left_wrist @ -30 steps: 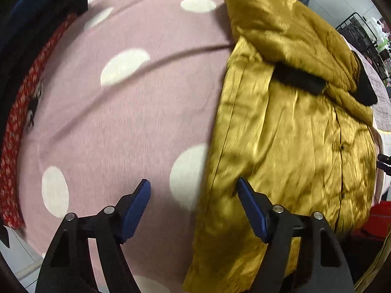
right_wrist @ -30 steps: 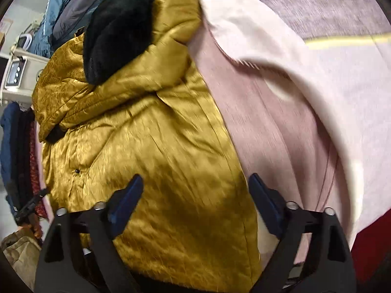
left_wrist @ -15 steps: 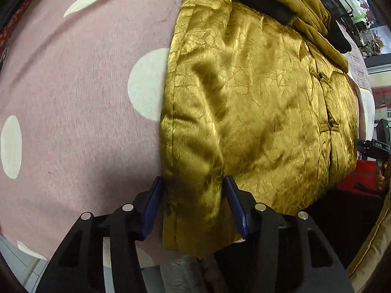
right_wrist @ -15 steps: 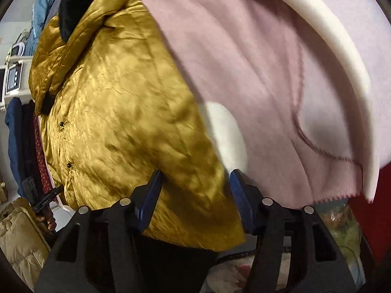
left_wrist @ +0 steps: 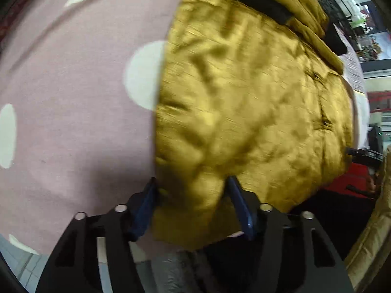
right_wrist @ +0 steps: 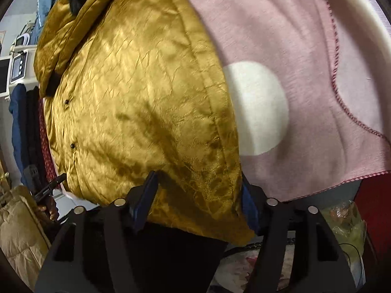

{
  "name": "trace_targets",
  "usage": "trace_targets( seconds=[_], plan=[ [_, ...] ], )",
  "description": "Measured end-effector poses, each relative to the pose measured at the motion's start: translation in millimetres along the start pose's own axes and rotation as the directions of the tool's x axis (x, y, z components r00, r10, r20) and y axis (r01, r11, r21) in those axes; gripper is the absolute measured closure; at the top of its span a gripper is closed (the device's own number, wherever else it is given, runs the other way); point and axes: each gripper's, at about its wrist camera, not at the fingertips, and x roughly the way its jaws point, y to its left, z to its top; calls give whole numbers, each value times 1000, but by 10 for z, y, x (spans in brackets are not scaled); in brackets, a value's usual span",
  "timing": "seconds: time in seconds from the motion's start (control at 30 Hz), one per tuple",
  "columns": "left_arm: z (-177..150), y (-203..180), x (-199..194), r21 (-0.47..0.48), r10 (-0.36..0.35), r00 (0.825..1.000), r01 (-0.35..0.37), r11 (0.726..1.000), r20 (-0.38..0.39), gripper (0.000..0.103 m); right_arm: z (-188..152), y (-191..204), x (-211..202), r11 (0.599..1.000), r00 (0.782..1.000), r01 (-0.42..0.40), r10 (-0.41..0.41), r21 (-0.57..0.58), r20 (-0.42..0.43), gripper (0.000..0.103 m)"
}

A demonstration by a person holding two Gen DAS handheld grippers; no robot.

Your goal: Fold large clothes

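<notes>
A shiny gold quilted jacket (left_wrist: 244, 97) with black cuffs and a black-lined hood lies on a pink blanket with white dots (left_wrist: 73, 97). My left gripper (left_wrist: 190, 195) is shut on the jacket's bottom hem at its left corner, the fabric bunched between the blue pads. In the right wrist view the same jacket (right_wrist: 134, 97) fills the left half. My right gripper (right_wrist: 198, 193) is shut on the hem at the jacket's right corner, beside the blanket (right_wrist: 305, 73).
Dark blue and red clothes (right_wrist: 24, 122) hang at the left in the right wrist view, with a beige quilted item (right_wrist: 17, 224) below. The blanket's stitched edge (right_wrist: 342, 112) hangs over the bed's front. A red object (left_wrist: 354, 178) sits right of the bed.
Both grippers moved down to the jacket's bottom hem and closed from open to gripping its two corners. The hem fabric now bunches between the pads.
</notes>
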Motion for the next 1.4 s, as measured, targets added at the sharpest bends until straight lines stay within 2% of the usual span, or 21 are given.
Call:
trace_targets(
  seconds=[0.1,0.17,0.2,0.23,0.3,0.33,0.43,0.5,0.6,0.8,0.9,0.97,1.07,1.13,1.27,1.33,1.4],
  plan=[
    [-53,-105,70,32,16,1000,-16,999,1,49,-42,49,72,1000,999,17,-17,-11,-31,52],
    [-39,-101,102,6,13,1000,-13,1000,7,49,-71,32,101,1000,998,28,-29,-14,-54,58],
    [-11,-100,104,-9,-4,1000,4,1000,8,58,-79,20,90,999,998,31,-32,-15,-57,68],
    [16,-94,94,-27,-24,1000,24,999,9,73,-80,19,84,999,997,37,-38,-16,-60,78],
    [36,-36,71,-50,-45,999,45,998,3,84,-81,17,78,1000,997,28,-29,-14,-66,87],
    [45,-38,57,-39,-49,999,49,998,0,89,-88,19,56,999,997,36,-37,-24,-65,88],
    [40,-176,22,20,-38,999,38,999,-8,94,-96,192,43,992,993,94,-99,-87,-58,93],
    [-7,-276,-38,67,-32,999,33,997,-15,94,-139,247,8,992,994,91,-96,-92,-56,94],
    [-140,-337,-77,90,-39,998,43,995,-38,94,-268,261,-34,992,994,80,-87,-97,-71,95],
    [-466,-400,83,42,-63,990,69,997,-129,94,-596,111,65,993,982,97,-107,-68,-157,95],
    [-456,-404,81,-17,-81,990,79,997,-113,94,-589,124,64,995,985,93,-98,-41,-143,95],
    [-326,-443,3,-35,-103,992,100,994,-77,94,-474,153,-78,997,992,66,-70,-42,-107,95],
    [-18,-473,-231,-32,-144,989,144,989,13,94,-186,397,-345,995,1000,17,-18,-96,-13,95],
    [226,-487,-376,-32,-155,985,158,987,75,94,84,604,-544,990,998,14,-6,-139,59,95],
    [855,-393,-645,-48,-103,977,114,992,188,94,695,884,-873,975,982,67,-26,-211,189,95],
    [1215,-354,-768,-60,-89,963,108,992,252,94,955,954,-1015,972,968,92,-36,-217,247,96],
    [1524,-331,-921,-61,-92,946,117,991,311,94,1267,1085,-1208,976,952,72,-6,-204,306,96]
  ],
)
